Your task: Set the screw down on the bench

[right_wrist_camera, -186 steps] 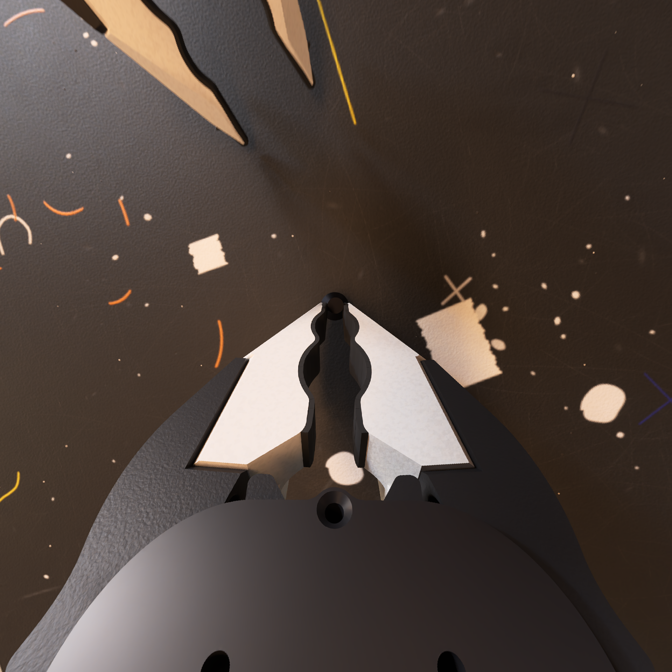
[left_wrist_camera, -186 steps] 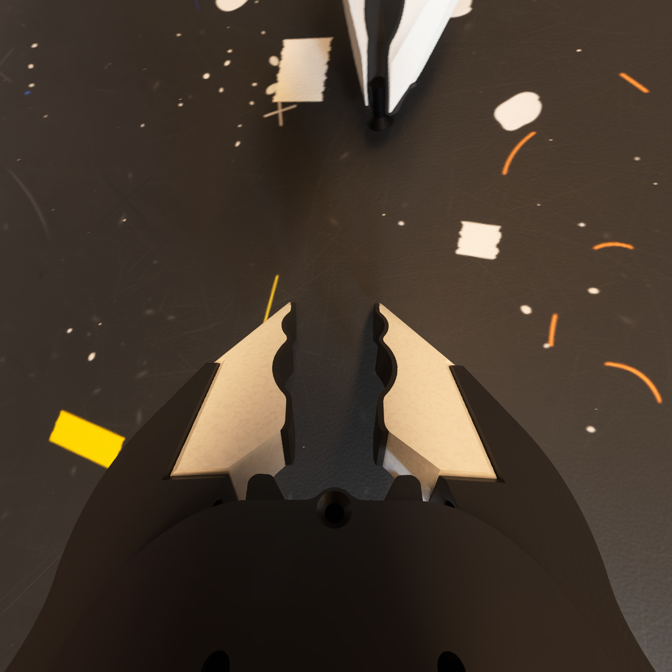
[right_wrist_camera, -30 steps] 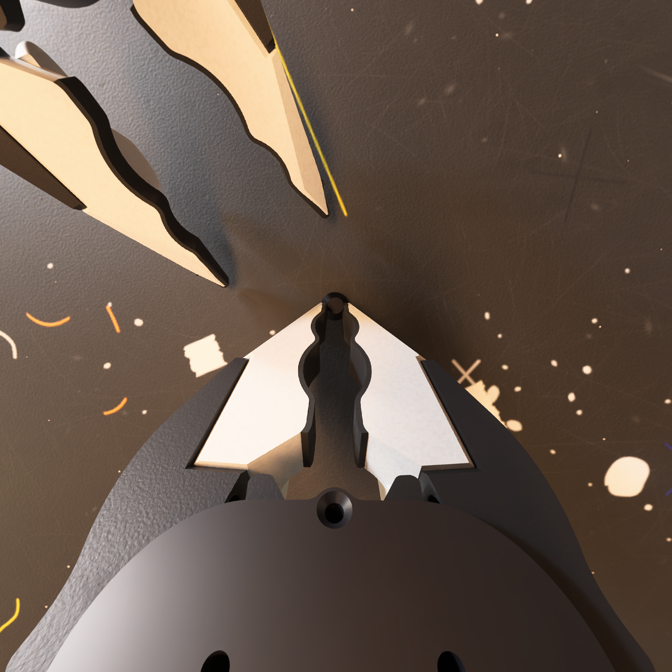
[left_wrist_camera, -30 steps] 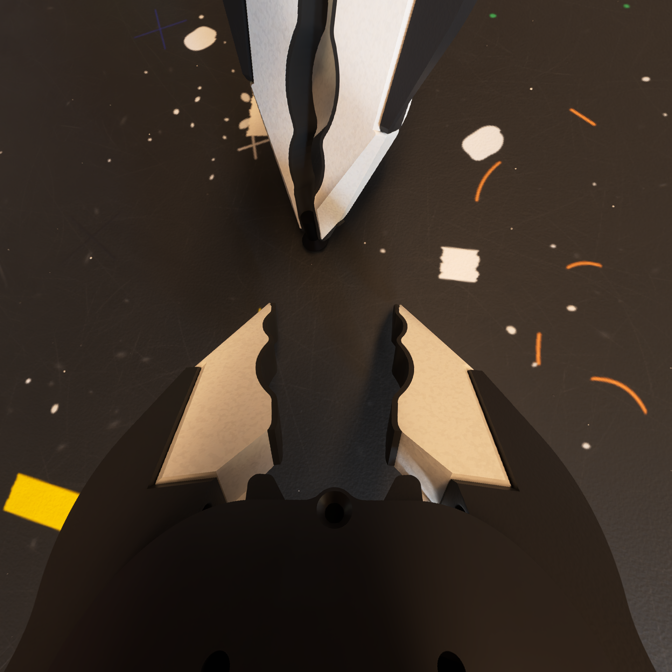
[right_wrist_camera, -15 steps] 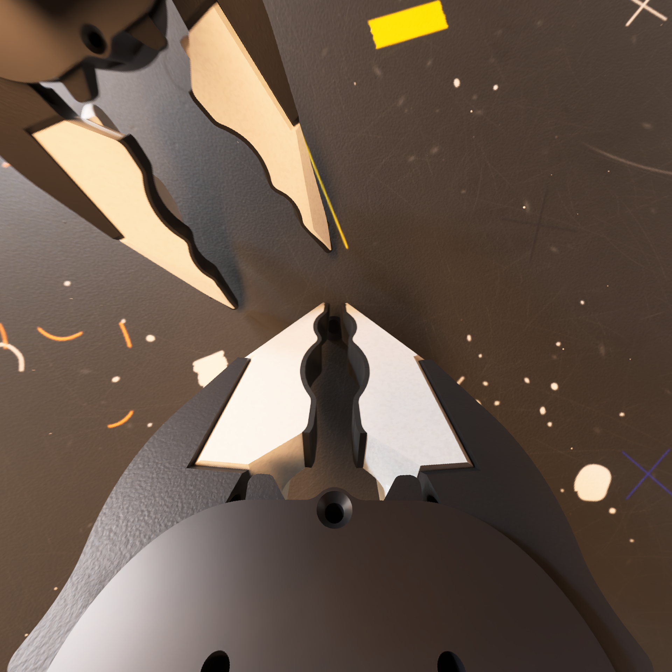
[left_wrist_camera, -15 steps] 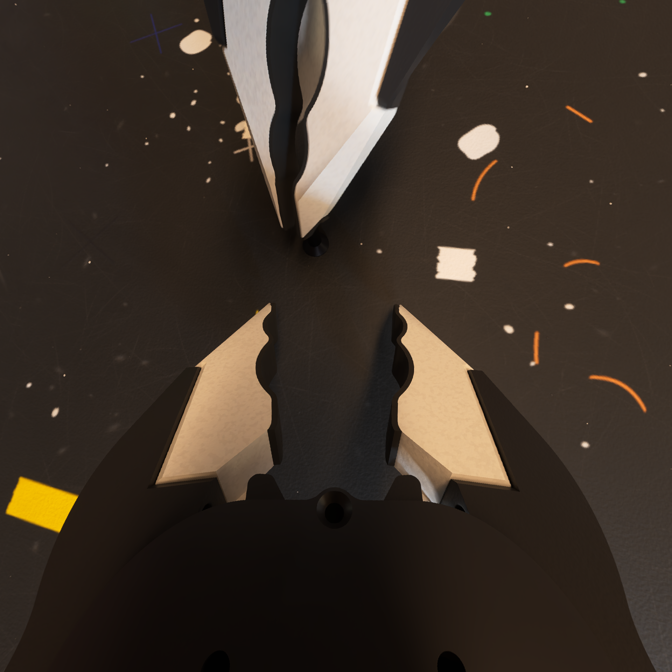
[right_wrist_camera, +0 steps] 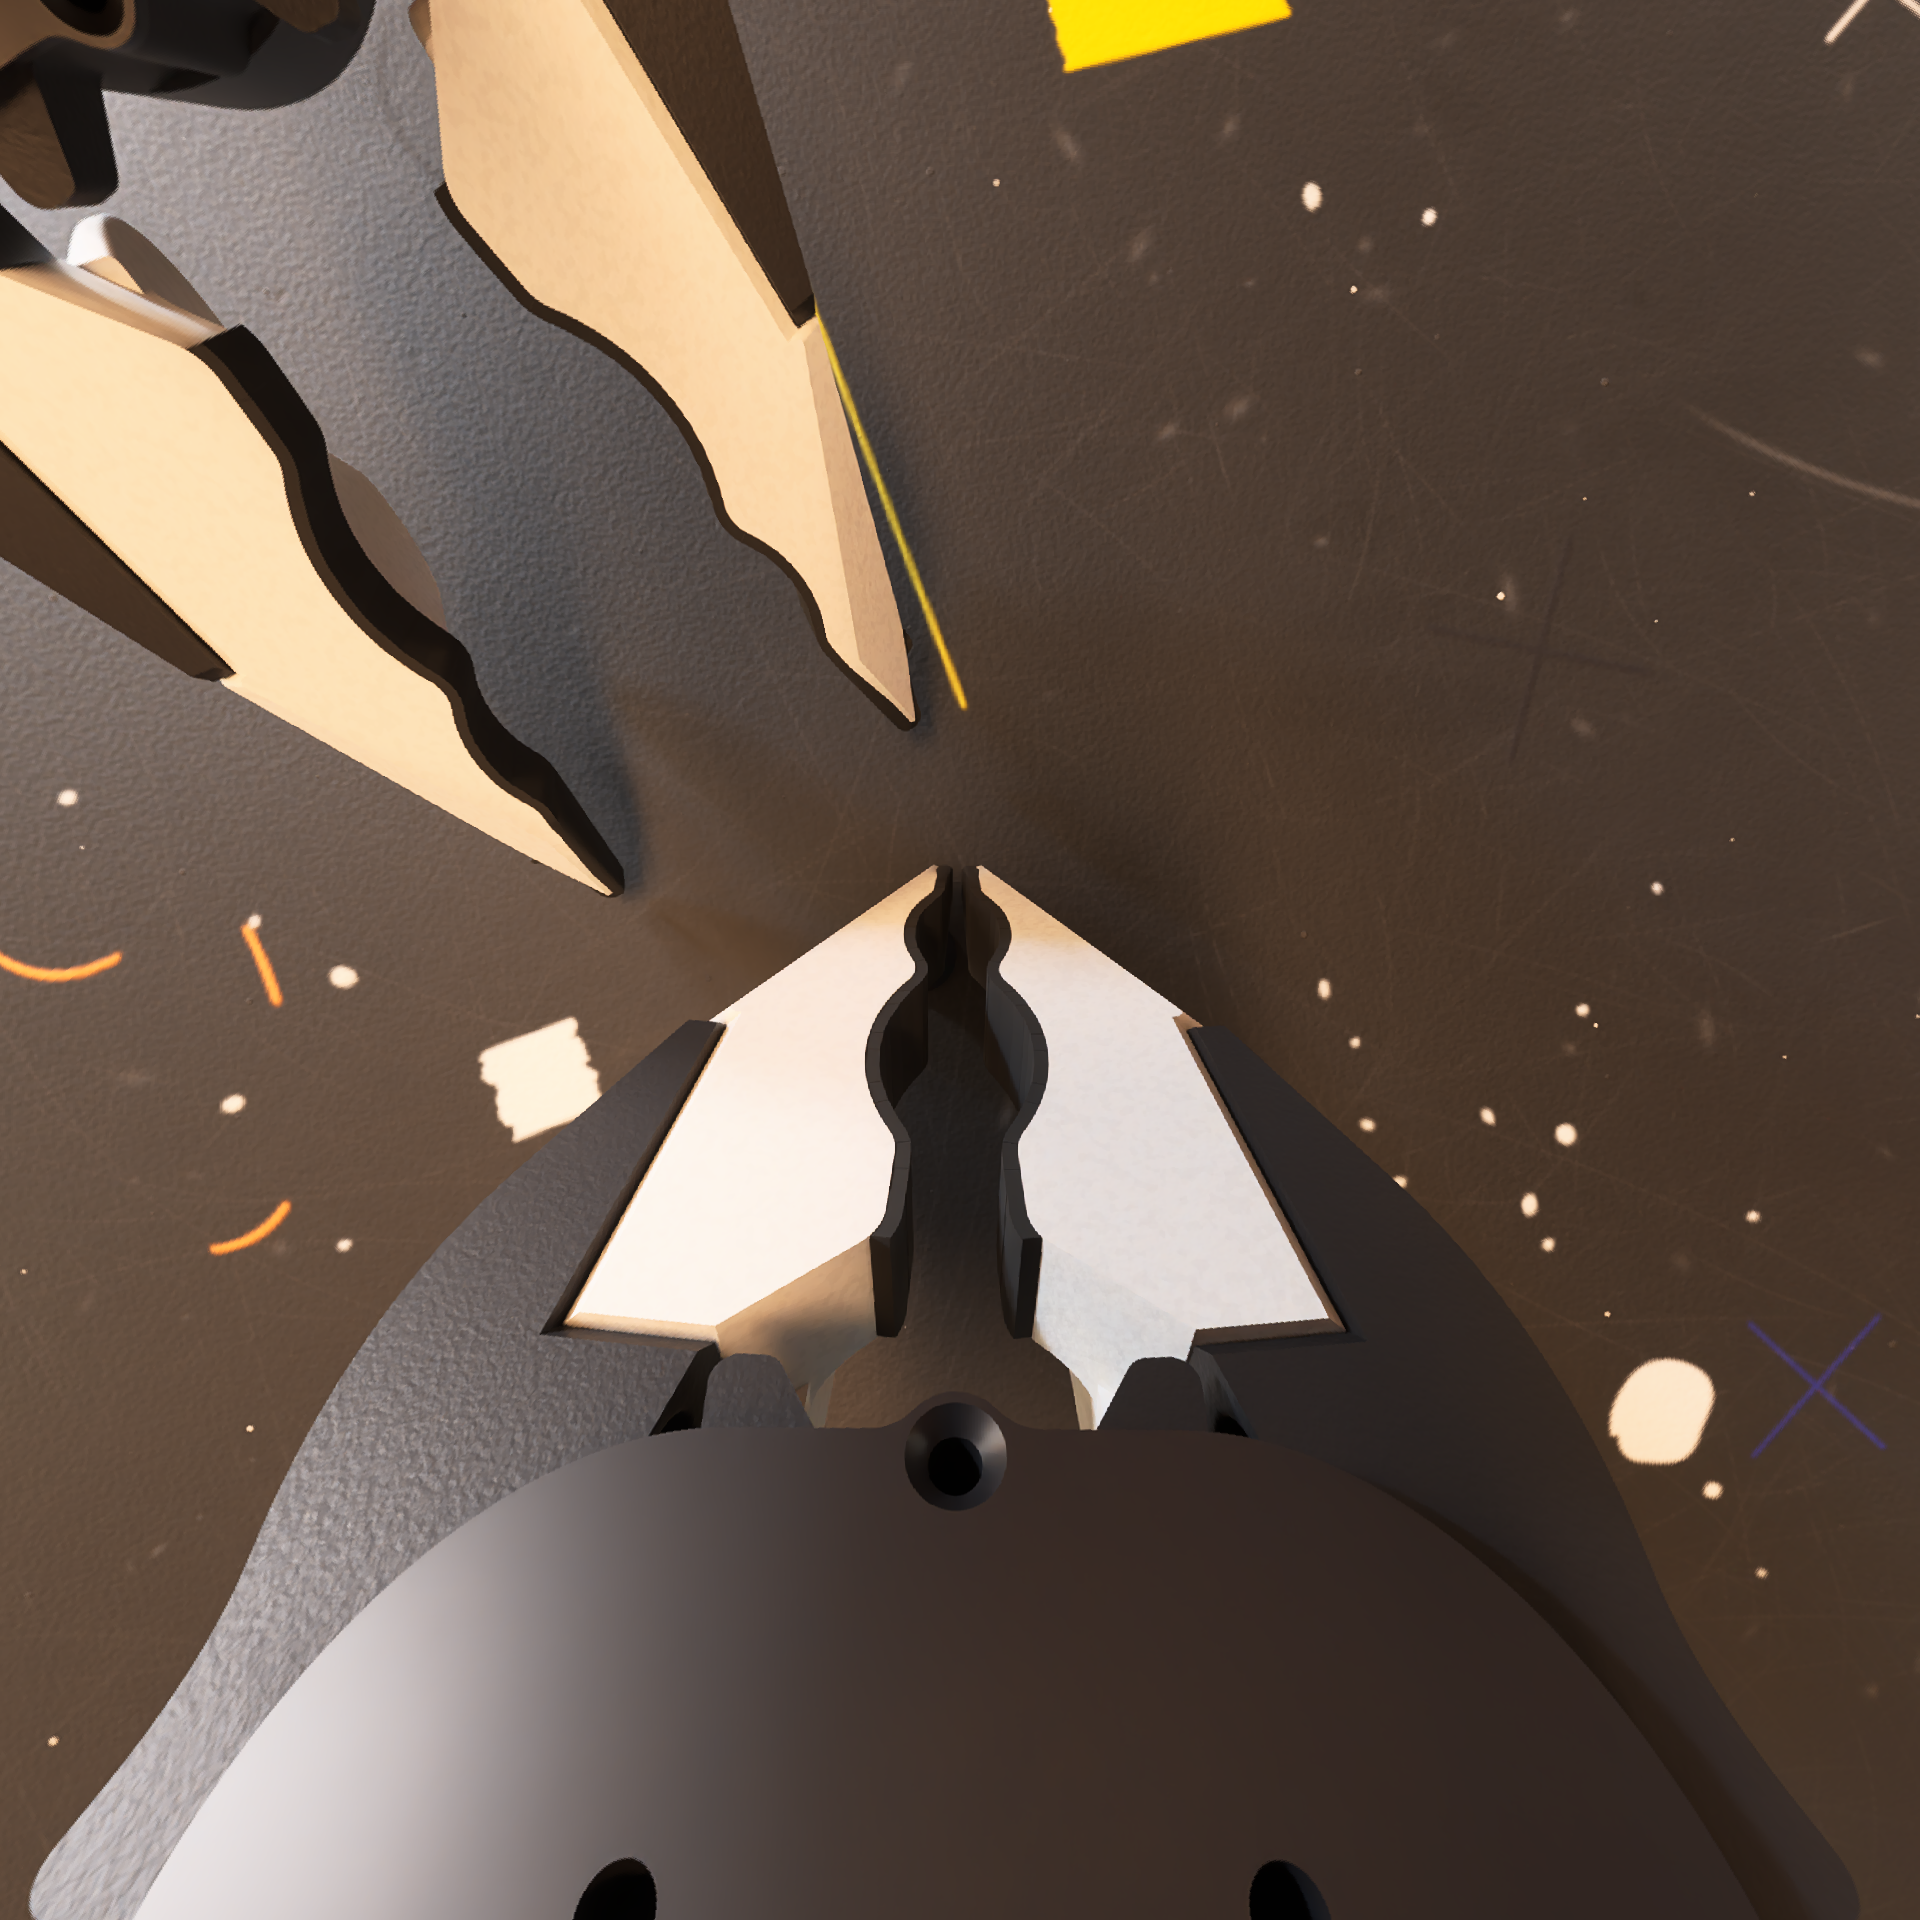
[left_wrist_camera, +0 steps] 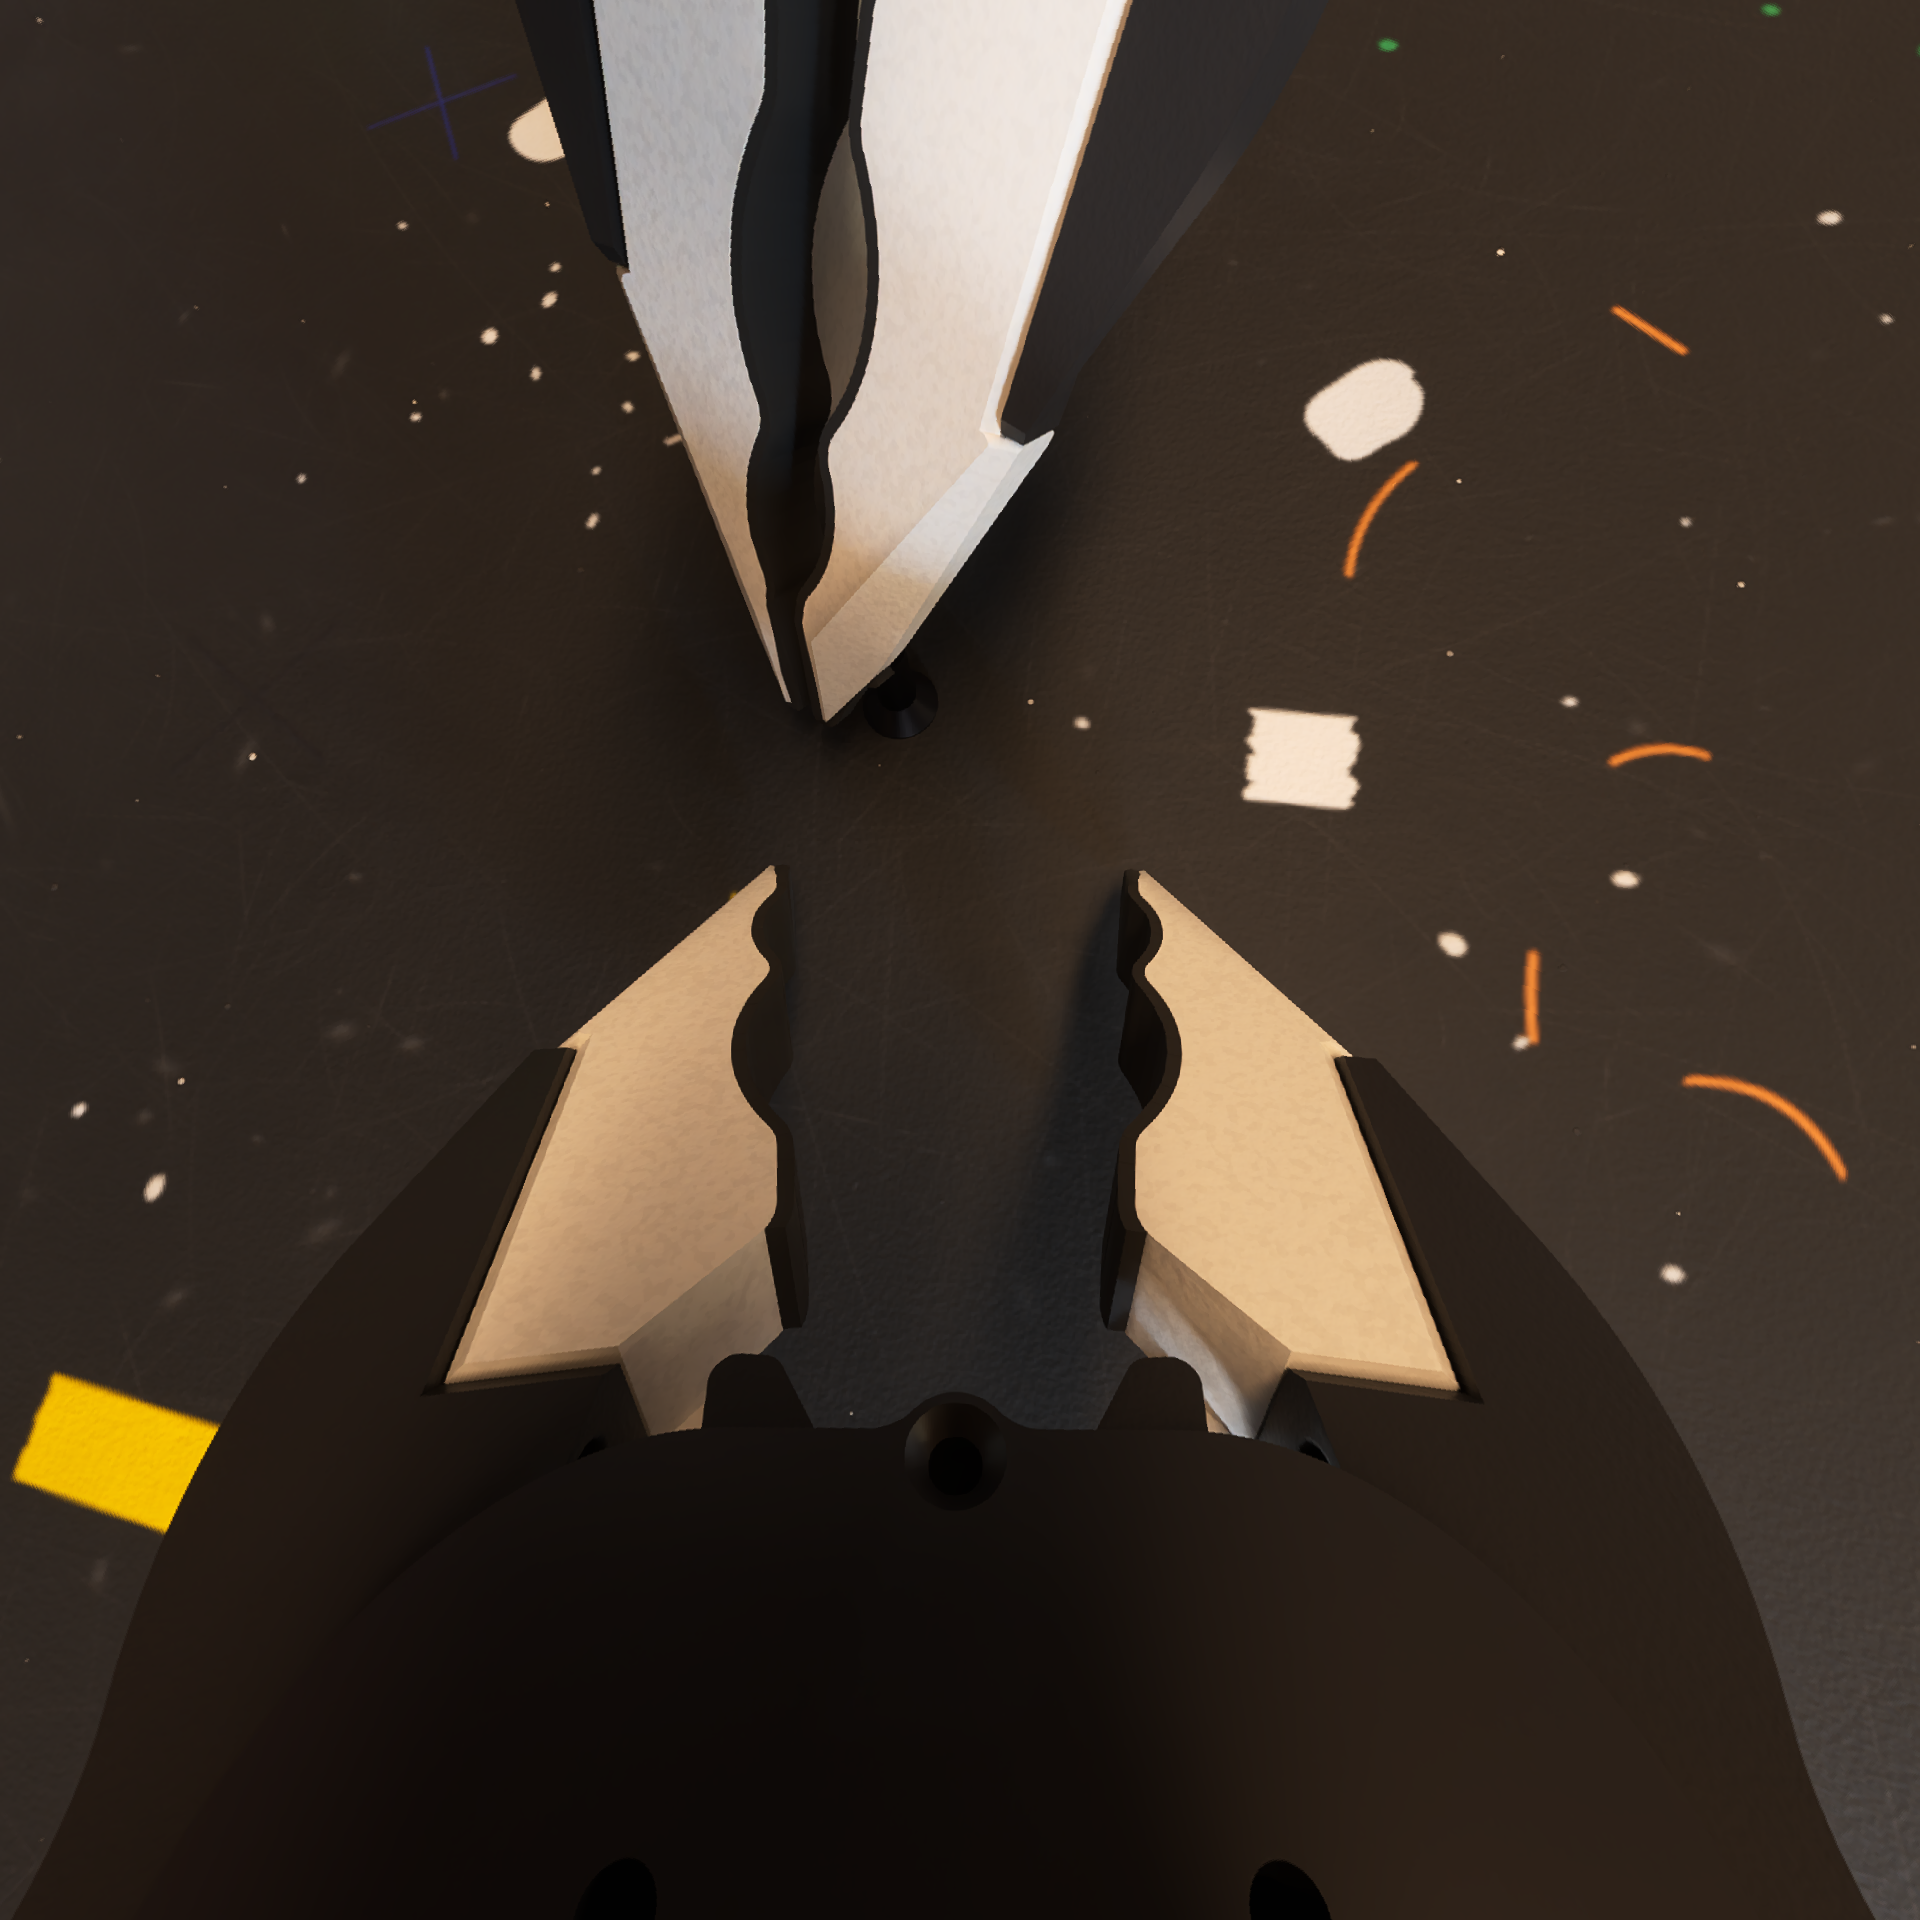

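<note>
Screw on the table, beside the right gripper

We judge it light, rigid, roll-prone (grip the shank); right gripper nearly closed on nothing, left gripper spread wide, empty.

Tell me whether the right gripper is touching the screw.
Cannot tell. In the left wrist view the screw lies on the bench right beside the right gripper, outside its nearly shut jaws; no gap or contact shows plainly.
</note>
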`<state>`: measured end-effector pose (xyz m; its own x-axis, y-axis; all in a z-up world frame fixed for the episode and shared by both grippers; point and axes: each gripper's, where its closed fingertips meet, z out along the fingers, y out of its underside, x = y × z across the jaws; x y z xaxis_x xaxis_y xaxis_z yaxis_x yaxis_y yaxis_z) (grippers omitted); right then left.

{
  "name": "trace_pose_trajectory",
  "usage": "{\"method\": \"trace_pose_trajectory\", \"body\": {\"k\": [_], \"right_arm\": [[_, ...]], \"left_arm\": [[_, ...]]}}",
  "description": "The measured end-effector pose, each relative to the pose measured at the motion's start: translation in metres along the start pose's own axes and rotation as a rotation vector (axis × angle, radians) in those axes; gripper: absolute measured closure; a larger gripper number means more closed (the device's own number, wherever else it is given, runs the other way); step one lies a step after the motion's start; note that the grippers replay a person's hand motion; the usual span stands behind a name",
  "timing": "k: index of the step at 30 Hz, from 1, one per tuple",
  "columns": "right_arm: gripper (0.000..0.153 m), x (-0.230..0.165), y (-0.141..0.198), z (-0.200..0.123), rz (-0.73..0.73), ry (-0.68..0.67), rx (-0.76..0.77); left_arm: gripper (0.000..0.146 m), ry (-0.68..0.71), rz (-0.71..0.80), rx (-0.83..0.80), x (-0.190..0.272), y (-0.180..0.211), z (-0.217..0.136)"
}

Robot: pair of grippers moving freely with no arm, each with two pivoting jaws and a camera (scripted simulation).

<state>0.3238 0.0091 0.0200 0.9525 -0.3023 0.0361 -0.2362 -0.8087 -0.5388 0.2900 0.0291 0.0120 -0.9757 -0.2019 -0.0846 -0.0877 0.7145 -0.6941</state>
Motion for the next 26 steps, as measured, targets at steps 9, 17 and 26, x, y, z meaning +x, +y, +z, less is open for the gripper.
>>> {"method": "trace_pose_trajectory", "body": {"k": [9,17,26], "right_arm": [[0.149,0.0051,-0.0042,-0.0058,-0.006,0.005,0.023],[0.151,0.003,-0.002,0.0024,-0.018,-0.025,-0.001],[0.153,0.0027,-0.0023,0.0029,-0.004,-0.065,-0.026]], "left_arm": [[0.083,0.001,-0.001,0.0,-0.0002,0.0001,-0.0001],[0.083,0.003,0.0,0.001,-0.0002,0.0001,-0.0001],[0.082,0.004,0.001,0.0,-0.0008,0.0002,-0.0002]]}}
